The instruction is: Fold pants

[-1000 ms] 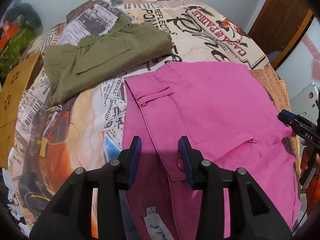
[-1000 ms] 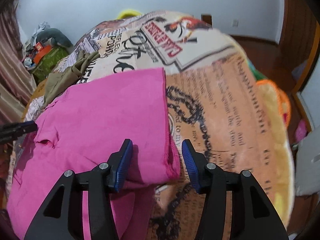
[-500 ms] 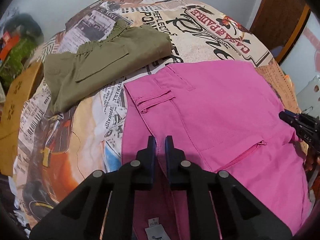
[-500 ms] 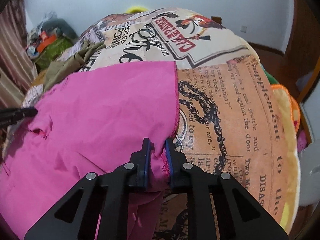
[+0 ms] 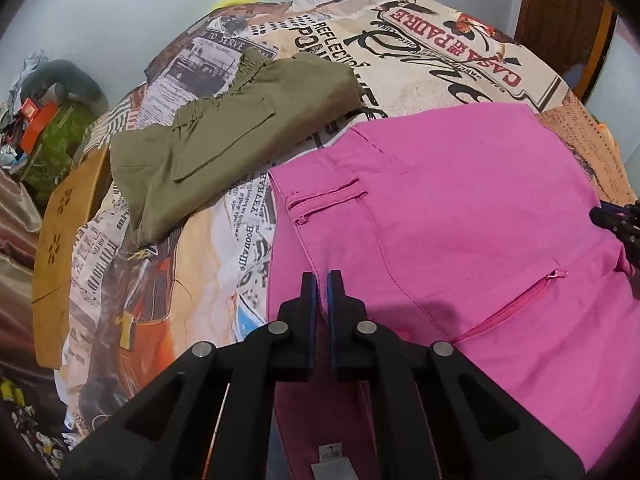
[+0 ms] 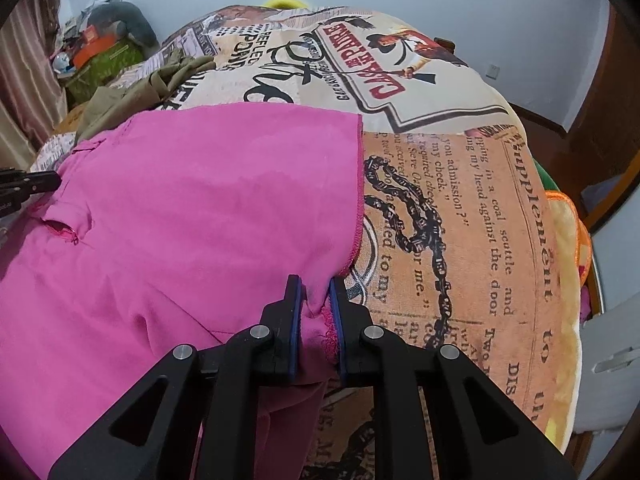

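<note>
Pink pants (image 5: pixel 460 208) lie flat on a bed with a newspaper-print blanket (image 5: pixel 420 52). In the left wrist view my left gripper (image 5: pixel 321 280) is shut on the waistband edge near the zip pocket, with a white label (image 5: pixel 332 464) just below. My right gripper (image 5: pixel 612 216) shows at the far right edge of that view. In the right wrist view the pink pants (image 6: pixel 200 220) fill the left half. There my right gripper (image 6: pixel 316 284) is shut on the stitched hem corner, fabric bunched between its blue pads. The left gripper (image 6: pixel 36 182) peeks in at the left.
Folded olive-green pants (image 5: pixel 240 120) rest on the blanket behind the pink pair, seen edge-on as olive pants (image 6: pixel 132 92). A tan board (image 5: pixel 68 240) leans at the bed's left side. Clutter (image 5: pixel 40 120) sits on the floor beyond. A wooden door (image 5: pixel 560 8) stands at the back right.
Both grippers went from open to shut: the left closed on the waistband edge, the right on the hem corner. Both views tipped slightly; the pants stay flat.
</note>
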{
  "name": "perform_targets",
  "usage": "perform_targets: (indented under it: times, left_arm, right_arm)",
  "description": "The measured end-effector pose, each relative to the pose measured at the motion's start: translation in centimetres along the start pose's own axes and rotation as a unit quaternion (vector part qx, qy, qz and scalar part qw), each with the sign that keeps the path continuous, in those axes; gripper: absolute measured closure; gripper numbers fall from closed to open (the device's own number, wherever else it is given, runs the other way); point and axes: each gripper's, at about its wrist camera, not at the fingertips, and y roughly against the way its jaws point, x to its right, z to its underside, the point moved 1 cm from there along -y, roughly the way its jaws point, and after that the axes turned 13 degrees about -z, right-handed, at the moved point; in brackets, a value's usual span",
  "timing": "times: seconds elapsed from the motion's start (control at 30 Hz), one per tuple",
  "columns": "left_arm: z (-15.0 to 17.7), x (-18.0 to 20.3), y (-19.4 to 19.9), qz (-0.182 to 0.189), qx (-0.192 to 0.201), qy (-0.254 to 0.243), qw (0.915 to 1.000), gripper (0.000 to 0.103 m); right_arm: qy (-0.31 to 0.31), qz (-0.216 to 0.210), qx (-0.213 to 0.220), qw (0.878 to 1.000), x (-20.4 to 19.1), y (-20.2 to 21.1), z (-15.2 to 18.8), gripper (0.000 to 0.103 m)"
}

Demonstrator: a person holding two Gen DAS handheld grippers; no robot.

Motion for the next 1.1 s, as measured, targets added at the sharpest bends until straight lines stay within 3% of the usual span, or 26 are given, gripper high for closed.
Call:
perform_targets:
  times: [0.23,0.3,0.37,0.43,0.63,0.87,1.1]
  left_arm:
    - [0.2,-1.5,1.9,0.029,0.008,0.003,0.9995,0.092]
    - [0.1,-2.4,2.7,0.032,0.018,0.007,0.9993,0.078]
    - [-0.2,-3.5,3.5,0.041,0.030,0.019,0.9985,0.049]
    - [-1.0,-4.6,4.0,0.046,0.043,0.033,0.9975,0.043]
    - [-3.9,-6.3,2.8,0.036,0.043,0.057,0.9968,0.043]
    - [-5.8,-5.9,-1.4,0.031,0.019,0.056,0.9977,0.043]
    - [-6.0,-5.0,-5.1,0.055,-0.003,0.048,0.9973,0.043]
  right_arm:
    - [0.008,0.008,-0.018,1.000,0.0,0.8,-0.6,0.084]
    - [0.006,0.009,-0.018,1.000,0.1,1.5,-1.0,0.080]
    - [0.003,0.010,-0.007,1.000,0.3,2.4,-1.6,0.073]
    - [0.003,0.007,0.011,1.000,0.3,3.4,-2.3,0.071]
    - [0.004,0.013,0.055,0.998,0.8,5.3,-5.5,0.052]
    - [-0.017,0.000,0.060,0.998,2.6,3.4,-8.8,0.052]
    - [-0.024,-0.011,0.035,0.999,4.2,-0.8,-10.1,0.052]
